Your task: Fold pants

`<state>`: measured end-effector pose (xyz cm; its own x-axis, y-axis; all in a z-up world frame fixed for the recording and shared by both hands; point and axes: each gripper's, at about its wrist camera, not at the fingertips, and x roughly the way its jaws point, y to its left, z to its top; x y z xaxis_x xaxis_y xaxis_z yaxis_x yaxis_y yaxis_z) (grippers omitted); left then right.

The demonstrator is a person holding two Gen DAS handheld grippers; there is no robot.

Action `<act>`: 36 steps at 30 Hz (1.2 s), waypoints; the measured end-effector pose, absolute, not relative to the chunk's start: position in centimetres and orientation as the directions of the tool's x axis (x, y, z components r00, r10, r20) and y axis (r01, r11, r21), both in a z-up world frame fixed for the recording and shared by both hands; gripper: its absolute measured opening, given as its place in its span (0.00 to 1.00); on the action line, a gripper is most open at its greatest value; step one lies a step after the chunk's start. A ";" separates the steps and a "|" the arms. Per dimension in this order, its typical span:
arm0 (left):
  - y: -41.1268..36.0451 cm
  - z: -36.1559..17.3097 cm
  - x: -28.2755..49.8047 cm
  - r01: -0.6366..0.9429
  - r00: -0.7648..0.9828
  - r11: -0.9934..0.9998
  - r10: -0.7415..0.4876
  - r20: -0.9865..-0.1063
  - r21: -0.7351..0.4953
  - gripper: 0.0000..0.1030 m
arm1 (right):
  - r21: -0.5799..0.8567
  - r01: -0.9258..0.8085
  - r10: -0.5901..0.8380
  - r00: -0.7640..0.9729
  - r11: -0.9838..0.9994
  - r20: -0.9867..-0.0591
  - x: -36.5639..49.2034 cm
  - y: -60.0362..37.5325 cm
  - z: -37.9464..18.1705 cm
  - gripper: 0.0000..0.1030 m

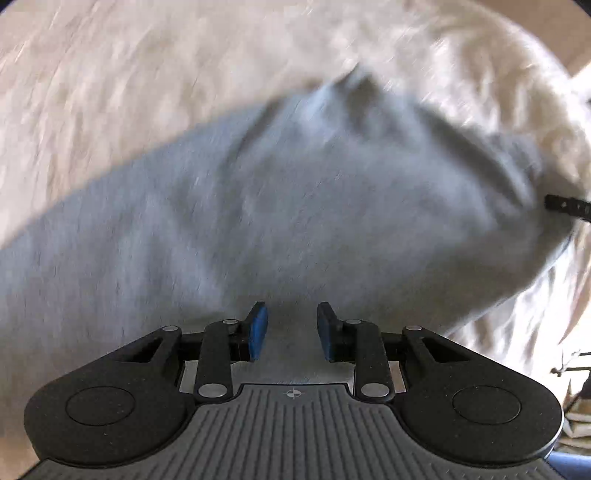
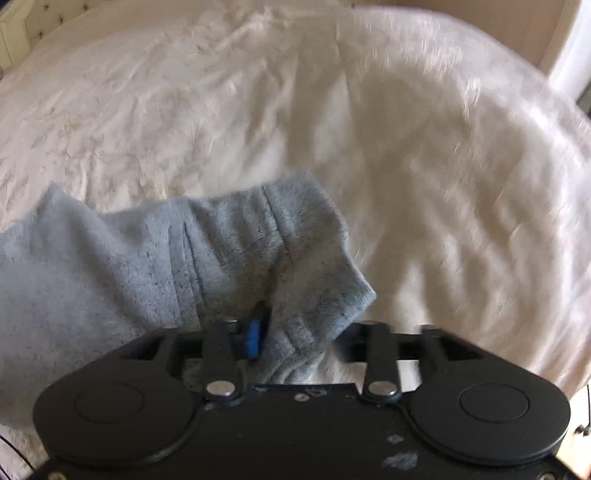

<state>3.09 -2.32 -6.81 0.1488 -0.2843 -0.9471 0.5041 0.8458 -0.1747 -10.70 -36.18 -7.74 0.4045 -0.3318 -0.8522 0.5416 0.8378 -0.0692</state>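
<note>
Grey sweatpants (image 1: 280, 206) lie on a white bedspread (image 1: 110, 81), blurred by motion. My left gripper (image 1: 291, 330) is open just above the grey cloth, its blue pads (image 1: 257, 330) apart with nothing between them. In the right wrist view the pants (image 2: 110, 266) stretch to the left. My right gripper (image 2: 271, 332) is shut on a ribbed edge of the pants (image 2: 303, 295), which drapes over the fingers and hides the right pad; the left blue pad (image 2: 253, 338) shows. A tip of the right gripper (image 1: 567, 206) shows at the pants' right end in the left wrist view.
The white bedspread (image 2: 424, 166) fills the right wrist view around the pants. A tufted headboard (image 2: 22, 26) is at the far left corner. The bed's edge and a floor with some objects (image 1: 576, 406) show at lower right.
</note>
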 end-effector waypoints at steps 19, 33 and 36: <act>-3.9 -11.2 9.7 0.389 0.159 0.887 -0.331 -0.930 -0.249 0.28 | 0.125 0.384 -0.048 0.410 0.915 -0.911 -0.5 -44.5 -9.4 0.41; -9.4 -7.0 11.2 0.548 0.198 0.808 -0.377 -0.905 -0.217 0.28 | -0.051 0.450 -0.240 0.373 0.891 -0.896 -0.4 -42.9 -10.0 0.03; -12.4 -7.9 13.2 0.570 0.194 0.791 -0.393 -0.899 -0.223 0.28 | -0.042 0.468 -0.239 0.371 0.883 -0.897 -0.3 -43.1 -10.1 0.03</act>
